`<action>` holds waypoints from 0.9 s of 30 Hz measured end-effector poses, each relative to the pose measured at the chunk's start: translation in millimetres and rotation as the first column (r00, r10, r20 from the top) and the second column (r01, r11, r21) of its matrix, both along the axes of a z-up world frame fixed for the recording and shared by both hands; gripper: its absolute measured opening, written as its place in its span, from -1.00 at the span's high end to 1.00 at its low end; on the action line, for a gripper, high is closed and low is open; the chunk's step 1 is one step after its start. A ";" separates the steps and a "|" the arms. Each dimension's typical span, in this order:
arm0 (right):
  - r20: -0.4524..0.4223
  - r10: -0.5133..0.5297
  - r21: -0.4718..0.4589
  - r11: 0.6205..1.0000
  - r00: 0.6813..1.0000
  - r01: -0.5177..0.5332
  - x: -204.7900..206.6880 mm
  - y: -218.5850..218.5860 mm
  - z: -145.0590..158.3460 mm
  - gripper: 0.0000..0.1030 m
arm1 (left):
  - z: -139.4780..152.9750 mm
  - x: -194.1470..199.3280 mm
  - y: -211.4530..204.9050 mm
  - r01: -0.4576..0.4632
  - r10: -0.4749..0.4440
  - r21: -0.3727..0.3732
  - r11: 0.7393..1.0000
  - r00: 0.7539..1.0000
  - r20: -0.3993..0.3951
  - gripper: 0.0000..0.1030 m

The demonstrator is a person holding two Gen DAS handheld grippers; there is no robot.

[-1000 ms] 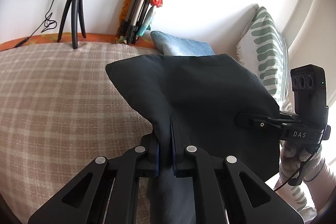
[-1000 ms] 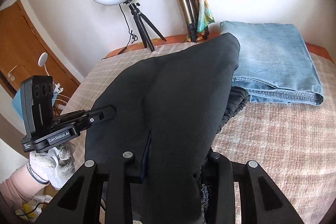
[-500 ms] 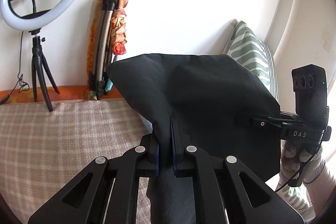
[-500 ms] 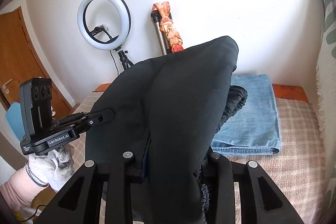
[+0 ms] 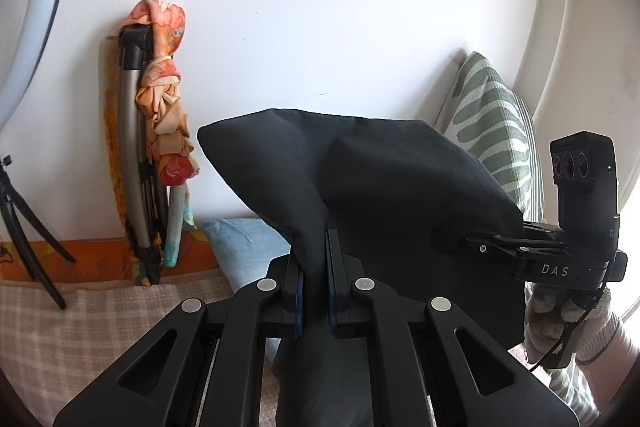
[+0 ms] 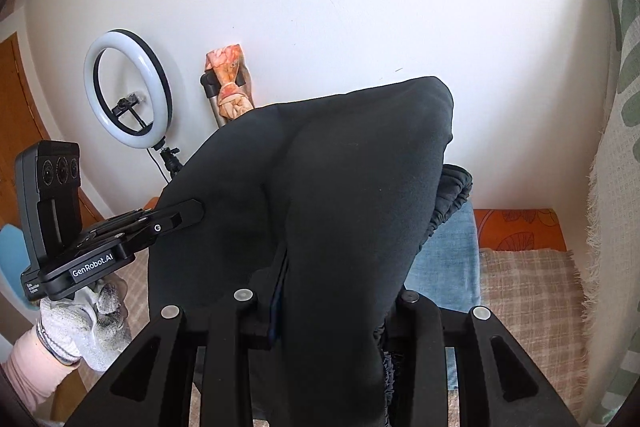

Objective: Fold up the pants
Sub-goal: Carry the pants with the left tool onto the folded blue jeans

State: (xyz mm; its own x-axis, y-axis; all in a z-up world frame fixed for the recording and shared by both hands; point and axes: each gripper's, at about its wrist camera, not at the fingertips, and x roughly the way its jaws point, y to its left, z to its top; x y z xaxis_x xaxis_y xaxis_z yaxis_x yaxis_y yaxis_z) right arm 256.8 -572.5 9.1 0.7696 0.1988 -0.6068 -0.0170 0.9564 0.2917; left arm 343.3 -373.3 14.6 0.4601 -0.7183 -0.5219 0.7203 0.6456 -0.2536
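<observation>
The black pants [image 5: 372, 183] hang lifted in the air between both grippers, above the checked bed cover [image 5: 80, 323]. My left gripper [image 5: 314, 267] is shut on a bunched fold of the black cloth. My right gripper [image 6: 332, 291] is shut on the pants [image 6: 320, 187] too, with the gathered elastic waistband [image 6: 452, 195] draped over its right finger. Each gripper shows in the other's view: the right one [image 5: 460, 241] at the far right, the left one [image 6: 192, 211] at the left.
Folded blue jeans [image 6: 448, 263] lie on the bed by the wall. A ring light on a tripod [image 6: 128, 91] and a folded stand wrapped in orange cloth [image 5: 160, 131] stand against the white wall. A green-patterned pillow [image 5: 492, 131] leans at the right.
Both grippers have risen and tilted upward with the pants; the bed has dropped low in both views and the wall fills most of them. Both grips are unchanged.
</observation>
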 end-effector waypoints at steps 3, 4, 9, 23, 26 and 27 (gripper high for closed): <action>-0.017 -0.011 0.002 1.000 1.000 0.011 22.0 -14.2 -15.9 0.34 | -14.5 18.3 -14.8 -0.004 0.004 0.010 1.000 1.000 -0.022 0.87; -0.025 -0.012 -0.002 1.000 1.000 0.011 28.4 -18.1 -21.7 0.34 | -19.9 23.2 -20.1 -0.004 0.005 0.020 1.000 1.000 -0.027 0.87; -0.075 -0.030 -0.006 1.000 0.997 0.030 58.6 -33.3 -56.0 0.34 | -51.1 42.6 -40.2 -0.021 0.024 0.069 0.997 0.998 -0.050 0.87; -0.184 -0.192 -0.181 0.971 0.964 0.158 69.1 -65.7 -102.1 -0.31 | -79.1 58.9 -53.5 -0.042 0.052 0.175 0.984 0.997 -0.053 0.20; -0.153 -0.228 -0.206 0.959 0.962 0.194 53.8 -73.4 -90.8 -0.47 | -75.8 56.1 -46.4 -0.036 0.044 0.187 0.982 0.998 -0.040 0.16; -0.146 -0.241 -0.215 0.954 0.959 0.207 51.2 -75.5 -86.4 -0.51 | -74.2 53.4 -45.6 -0.034 0.042 0.191 0.981 0.998 -0.038 0.15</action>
